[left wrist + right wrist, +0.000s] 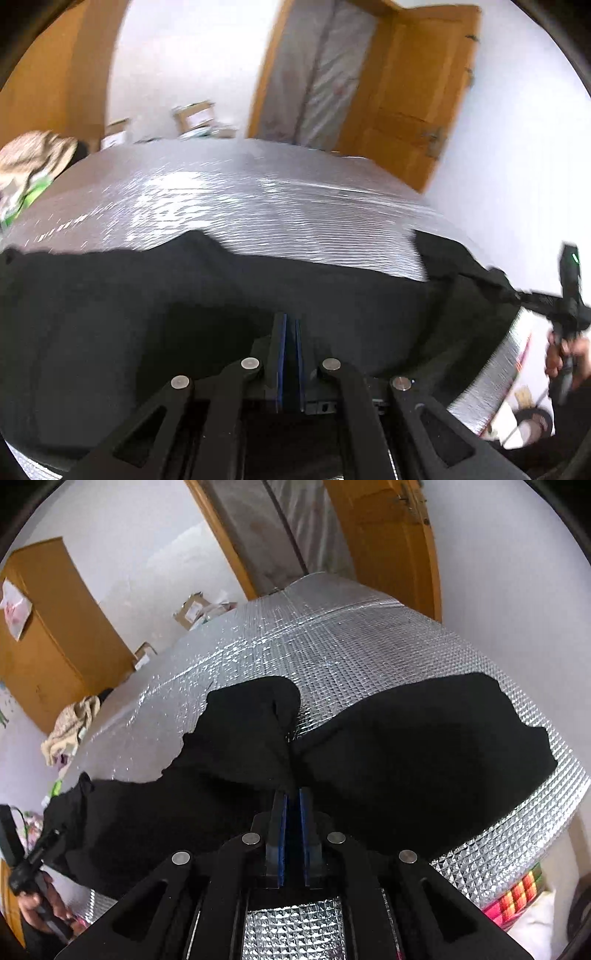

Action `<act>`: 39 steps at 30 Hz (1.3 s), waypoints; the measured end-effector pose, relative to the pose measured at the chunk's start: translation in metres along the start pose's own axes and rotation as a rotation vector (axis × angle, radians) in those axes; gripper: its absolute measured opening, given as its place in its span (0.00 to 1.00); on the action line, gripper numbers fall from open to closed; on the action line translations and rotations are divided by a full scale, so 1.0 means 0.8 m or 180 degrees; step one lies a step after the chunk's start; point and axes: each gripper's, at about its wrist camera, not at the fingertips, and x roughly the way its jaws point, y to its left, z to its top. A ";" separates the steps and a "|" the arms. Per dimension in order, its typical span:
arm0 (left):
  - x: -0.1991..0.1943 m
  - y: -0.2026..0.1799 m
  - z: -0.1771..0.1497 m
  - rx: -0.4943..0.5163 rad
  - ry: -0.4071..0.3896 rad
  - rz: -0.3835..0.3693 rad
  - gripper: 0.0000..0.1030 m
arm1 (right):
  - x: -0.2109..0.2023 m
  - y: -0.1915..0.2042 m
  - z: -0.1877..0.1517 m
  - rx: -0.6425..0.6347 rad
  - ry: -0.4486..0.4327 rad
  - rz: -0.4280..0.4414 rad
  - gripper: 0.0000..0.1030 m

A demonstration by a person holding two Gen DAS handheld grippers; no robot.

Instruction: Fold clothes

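Observation:
A black garment [147,314] [406,757] lies spread across a silver quilted foil surface [221,199] [332,635]. My left gripper [290,319] is shut on its near edge, blue pads pressed together with black cloth around them. My right gripper [293,794] is shut on another part of the near edge, and a fold of cloth rises from between its pads. The cloth stretches between the two grippers. In the left wrist view the right gripper [517,295] shows at the far right, held by a hand [565,354]. The left gripper [55,834] appears at the lower left of the right wrist view.
A heap of beige clothes [33,158] [70,723] sits at the far left of the surface. Cardboard boxes [195,114] [192,609] stand behind it by the white wall. A wooden door [406,92] [388,535] and a wooden cabinet [48,627] are beyond.

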 end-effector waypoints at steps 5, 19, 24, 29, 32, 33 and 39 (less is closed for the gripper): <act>0.013 -0.035 -0.007 0.0214 0.0161 -0.0249 0.03 | -0.012 0.022 0.010 -0.0355 -0.0164 -0.0036 0.25; 0.025 -0.034 -0.005 0.0196 0.0253 0.0163 0.03 | 0.021 0.100 0.025 -0.1397 -0.0287 0.0049 0.28; 0.039 -0.005 0.001 0.0029 0.0266 0.0455 0.03 | 0.058 0.116 0.017 -0.1772 -0.0030 0.0055 0.28; 0.042 -0.002 -0.006 0.0026 0.0256 0.0486 0.04 | 0.076 0.125 0.011 -0.2021 0.0086 0.0018 0.28; 0.042 -0.005 -0.007 0.0050 0.0226 0.0512 0.04 | 0.083 0.126 0.009 -0.2087 0.0134 0.0012 0.29; 0.042 -0.004 -0.007 0.0030 0.0221 0.0498 0.04 | 0.083 0.125 0.009 -0.2073 0.0137 0.0024 0.29; 0.039 -0.001 -0.010 -0.0027 0.0201 0.0457 0.04 | 0.079 0.116 0.014 -0.1859 0.0096 0.0059 0.18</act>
